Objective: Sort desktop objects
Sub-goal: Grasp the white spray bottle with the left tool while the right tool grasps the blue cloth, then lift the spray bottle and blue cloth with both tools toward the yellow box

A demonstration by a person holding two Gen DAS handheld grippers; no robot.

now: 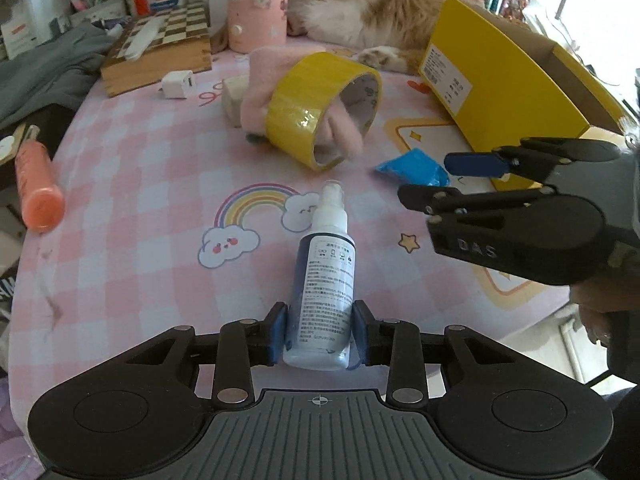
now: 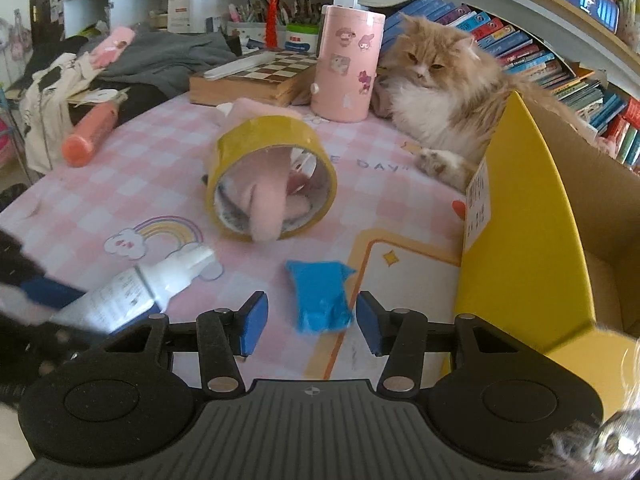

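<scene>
The spray bottle point(image 1: 320, 280) lies on its side on the pink checked counter point(image 1: 132, 152), nozzle pointing away, beside a printed rainbow point(image 1: 252, 204); the left hand-held gripper point(image 1: 319, 330) has its two blue pads pressed against the bottle's lower body, one on each side, so it grips the bottle; in the right wrist view the same bottle point(image 2: 132, 292) shows at lower left with a blue pad on it. The right hand-held gripper point(image 2: 312, 320) hangs over a crumpled blue packet point(image 2: 320, 296); its jaws stand partly open with the packet between the pads, neither pad touching it; the left wrist view shows that gripper point(image 1: 436, 178) at the right, just beside the packet point(image 1: 412, 168). Beyond the bottle a roll of yellow tape point(image 1: 322, 108) sits ringed around a pink fluffy thing point(image 1: 276, 88); to the right stands an open yellow box point(image 1: 508, 80); at the far edge a ginger and white cat point(image 1: 360, 4) lies beside a pink canister point(image 1: 258, 4); an orange tube point(image 1: 38, 184) lies at the left edge, and a white charger point(image 1: 178, 84) near a chessboard box point(image 1: 160, 52).
</scene>
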